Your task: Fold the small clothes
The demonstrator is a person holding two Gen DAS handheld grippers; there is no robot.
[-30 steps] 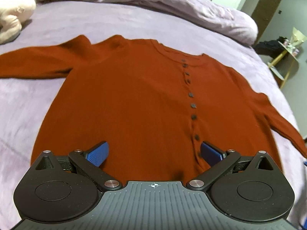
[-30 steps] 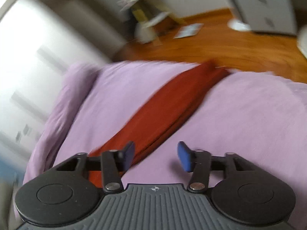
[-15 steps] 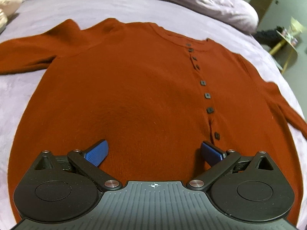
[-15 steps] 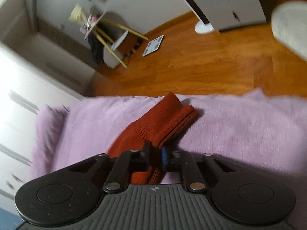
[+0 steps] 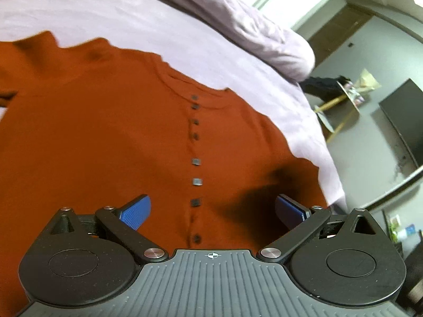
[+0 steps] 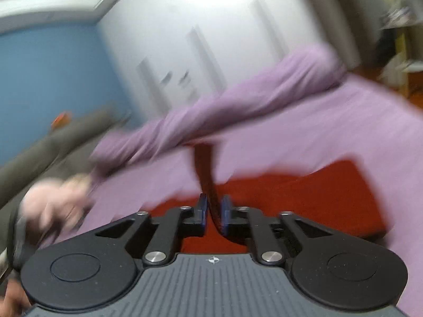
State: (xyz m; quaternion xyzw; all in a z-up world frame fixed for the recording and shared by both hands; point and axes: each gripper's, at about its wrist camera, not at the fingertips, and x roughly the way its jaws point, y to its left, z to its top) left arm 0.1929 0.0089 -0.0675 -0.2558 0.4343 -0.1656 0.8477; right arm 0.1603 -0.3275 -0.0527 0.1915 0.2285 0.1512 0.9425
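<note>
A rust-orange buttoned cardigan [image 5: 105,145] lies flat, front up, on the lilac bed [image 5: 132,21]. My left gripper [image 5: 212,211] hovers open over its lower front, the button row running between the blue fingers, which hold nothing. In the blurred right wrist view, my right gripper [image 6: 213,211] is shut on the cardigan's sleeve [image 6: 207,169]. The sleeve stretches away as a dark strip above the cardigan body [image 6: 304,198]. The jaws are opening slightly, with the sleeve between the pads.
A rumpled lilac duvet [image 5: 238,21] lies along the bed's far side. A pale plush toy [image 6: 53,200] shows blurred at the left. Past the bed's right edge stand a small wooden side table [image 5: 343,97] and a dark screen [image 5: 404,113].
My right gripper shut on the sleeve cuff at the bed's edge, then swung it up and across toward the cardigan body. The left gripper moved right over the cardigan, still open.
</note>
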